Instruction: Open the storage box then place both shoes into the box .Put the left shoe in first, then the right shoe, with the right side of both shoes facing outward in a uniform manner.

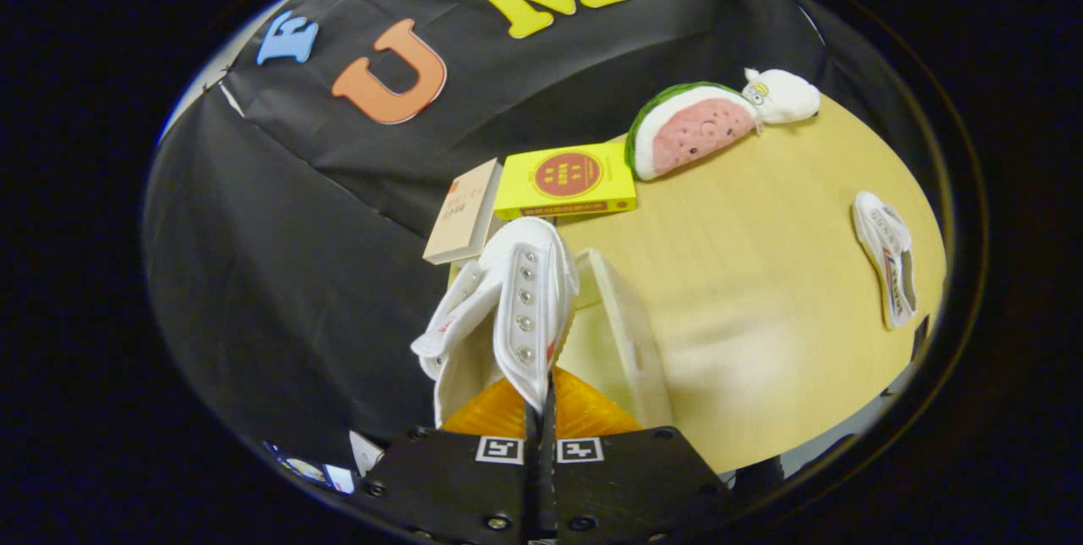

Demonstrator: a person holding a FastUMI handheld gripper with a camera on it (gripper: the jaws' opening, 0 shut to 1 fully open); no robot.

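My gripper (541, 405) is shut on the upper edge of a white lace-up shoe (516, 300), which hangs tilted just ahead of the fingers with its metal eyelets toward me. Behind and below that shoe stands the storage box (622, 333), pale and translucent, with its lid raised on the right. The second white shoe (887, 257) lies on its side far off to the right on the wooden table (761, 274), well apart from the box.
Beyond the held shoe stand a yellow carton (567, 181) and a tan carton (464, 211). A watermelon-slice plush (689, 129) and a small white plush (783, 95) lie at the table's far side. Black cloth hangs behind and to the left.
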